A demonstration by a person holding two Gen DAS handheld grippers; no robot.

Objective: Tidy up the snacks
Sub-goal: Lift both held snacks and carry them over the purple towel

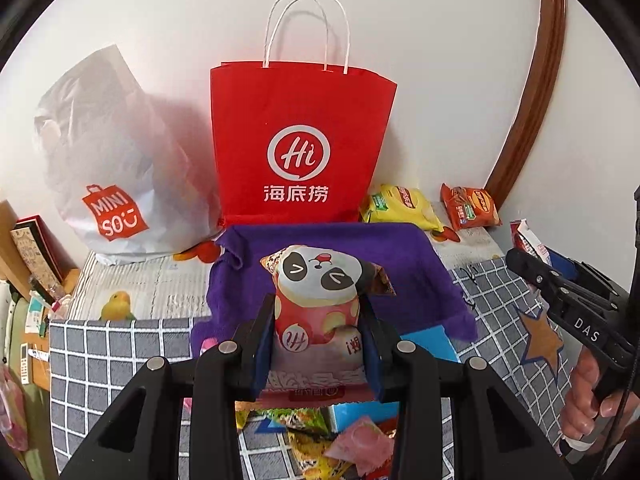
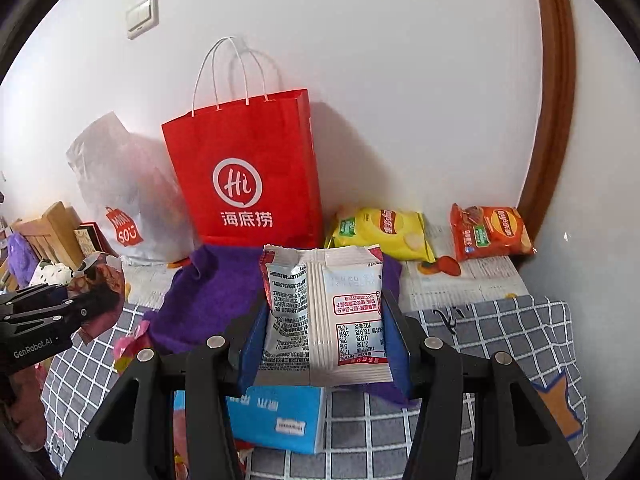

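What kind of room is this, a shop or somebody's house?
Most likely a room in somebody's house, not a shop. A checked cloth covers the surface, a light switch sits on the plain white wall, and shopping bags, one red bag, lean against it.

Both wrist views face the wall from close above the bed, sharing the red paper bag (image 1: 300,140).
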